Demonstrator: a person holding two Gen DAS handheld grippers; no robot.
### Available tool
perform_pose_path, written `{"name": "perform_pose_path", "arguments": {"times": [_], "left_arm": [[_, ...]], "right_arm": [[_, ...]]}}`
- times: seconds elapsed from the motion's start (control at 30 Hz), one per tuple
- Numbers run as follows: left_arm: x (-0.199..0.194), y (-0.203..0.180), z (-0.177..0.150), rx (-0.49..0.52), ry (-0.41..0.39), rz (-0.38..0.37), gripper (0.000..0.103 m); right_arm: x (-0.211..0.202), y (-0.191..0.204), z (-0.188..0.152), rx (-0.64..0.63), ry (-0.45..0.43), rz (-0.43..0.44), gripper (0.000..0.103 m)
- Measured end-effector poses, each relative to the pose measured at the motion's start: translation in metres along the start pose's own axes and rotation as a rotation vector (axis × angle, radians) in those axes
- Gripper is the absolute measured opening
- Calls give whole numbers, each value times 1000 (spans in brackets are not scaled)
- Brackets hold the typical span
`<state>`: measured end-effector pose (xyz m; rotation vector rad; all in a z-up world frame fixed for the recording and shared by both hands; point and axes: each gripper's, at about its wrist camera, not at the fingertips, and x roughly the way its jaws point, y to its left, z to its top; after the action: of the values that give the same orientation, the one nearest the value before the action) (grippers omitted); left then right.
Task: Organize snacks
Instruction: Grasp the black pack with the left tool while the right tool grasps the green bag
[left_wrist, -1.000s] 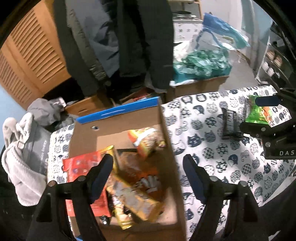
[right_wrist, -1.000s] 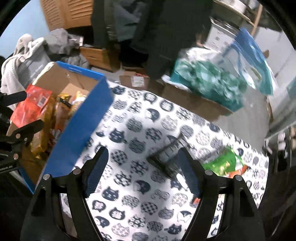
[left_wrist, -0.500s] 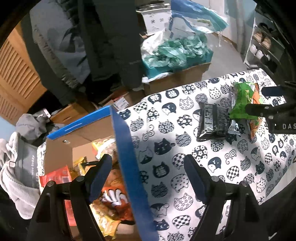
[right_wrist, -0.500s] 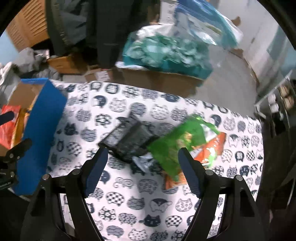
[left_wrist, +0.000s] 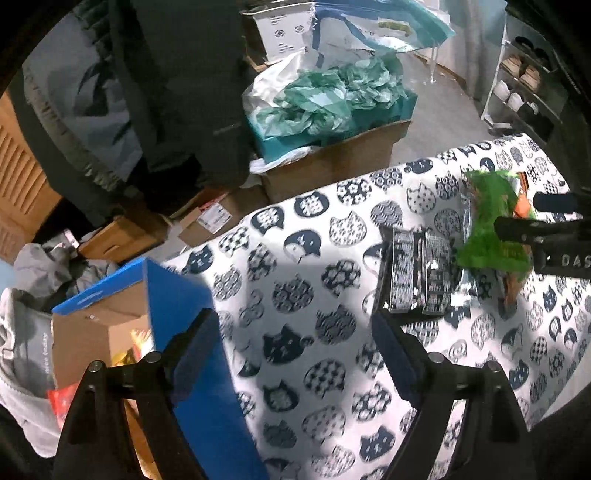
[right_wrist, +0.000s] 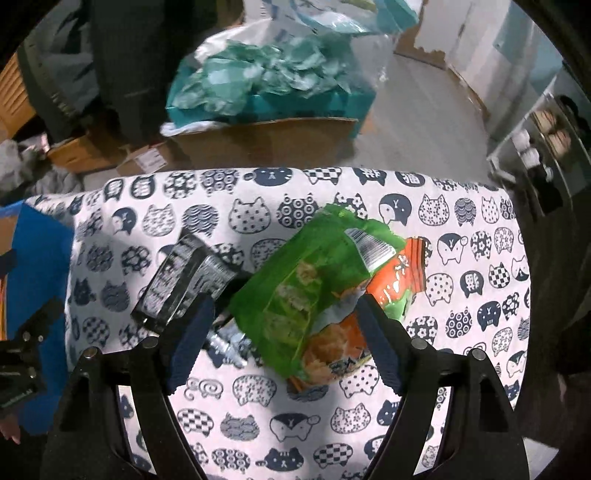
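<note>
A green snack bag (right_wrist: 303, 291) lies on the cat-print tablecloth (right_wrist: 461, 280), over an orange-red bag (right_wrist: 397, 277). A black snack pack (right_wrist: 181, 280) lies just left of them. My right gripper (right_wrist: 284, 343) hangs over the green bag with wide jaws that do not touch it. In the left wrist view the black pack (left_wrist: 417, 273) and the green bag (left_wrist: 491, 229) sit ahead to the right. My left gripper (left_wrist: 295, 354) is above bare cloth beside the blue-sided cardboard box (left_wrist: 188, 332) of snacks, its jaws opening with nothing between them.
The other gripper (left_wrist: 546, 236) shows at the right edge of the left wrist view. Behind the table stand a cardboard box with teal bags (right_wrist: 266, 92), hanging dark coats (left_wrist: 177, 92) and small boxes (left_wrist: 207, 218) on the floor. A shoe rack (left_wrist: 524, 85) is at far right.
Both grippers have swung right, away from the box and lower toward the cloth. The left one left the box's inside; the right one now has the green bag under its jaws.
</note>
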<state>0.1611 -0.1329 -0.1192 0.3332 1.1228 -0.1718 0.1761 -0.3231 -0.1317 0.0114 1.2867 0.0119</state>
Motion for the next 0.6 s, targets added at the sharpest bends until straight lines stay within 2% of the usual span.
{"name": "perform_pose_path", "arguments": {"times": [0.43,0.6], "left_arm": [[36,-24,33,17,12,-35,86],[46,-33,41,33,14,-44,86]], "right_arm": [[42,-3,17,75,33,-112,78],[53,-6,16,64,51,-114,78]]}}
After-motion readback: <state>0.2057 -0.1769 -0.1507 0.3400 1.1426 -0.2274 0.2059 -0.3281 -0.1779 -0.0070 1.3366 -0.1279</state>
